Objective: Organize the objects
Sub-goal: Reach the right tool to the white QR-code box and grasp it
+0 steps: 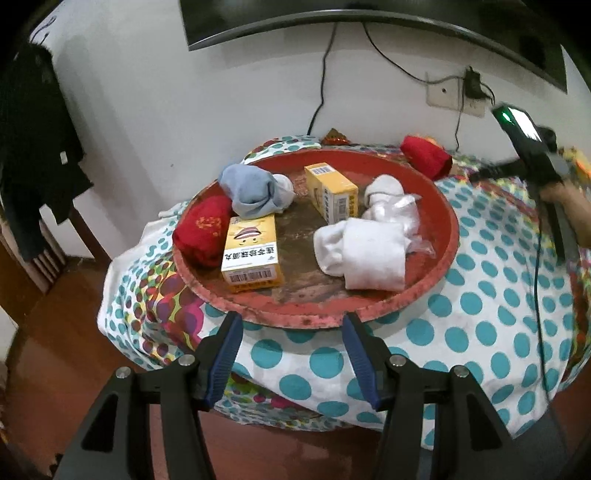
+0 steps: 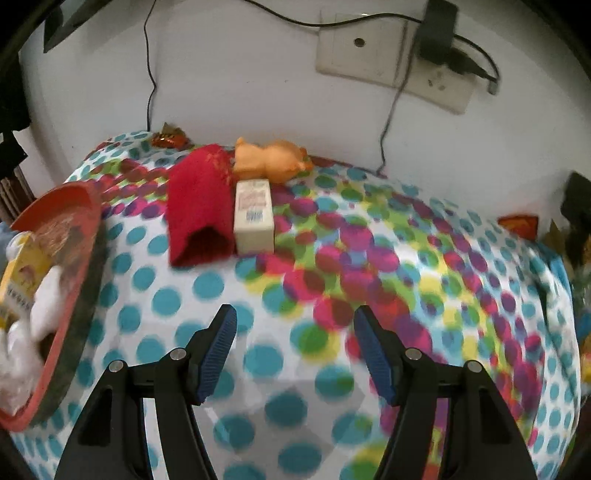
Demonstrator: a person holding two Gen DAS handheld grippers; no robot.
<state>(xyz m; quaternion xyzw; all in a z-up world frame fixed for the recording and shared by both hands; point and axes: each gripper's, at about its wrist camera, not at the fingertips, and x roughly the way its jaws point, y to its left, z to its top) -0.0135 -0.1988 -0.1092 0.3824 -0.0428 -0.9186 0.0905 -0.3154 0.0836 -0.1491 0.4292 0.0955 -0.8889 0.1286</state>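
A round red tray [image 1: 443, 206] on the dotted cloth holds two yellow boxes [image 1: 251, 254] [image 1: 332, 192], a red sock roll [image 1: 201, 236], a blue-grey sock bundle [image 1: 251, 192] and white socks [image 1: 365, 251]. My left gripper [image 1: 291, 326] hovers open just before the tray's near rim, holding nothing. My right gripper [image 2: 295, 321] is open over bare cloth with nothing between its fingers. Beyond it lie a red sock [image 2: 201, 206], a white box [image 2: 253, 218] and an orange toy animal [image 2: 273, 158]. The tray's edge [image 2: 85, 258] shows at the left of the right wrist view.
A table covered in a dotted cloth [image 1: 480, 332] stands against a white wall with sockets [image 2: 369, 48] and cables. A dark screen [image 1: 332, 18] hangs above. Clothing [image 1: 33, 147] hangs at the left over a brown floor. A person's hand holds the right gripper's body [image 1: 535, 147].
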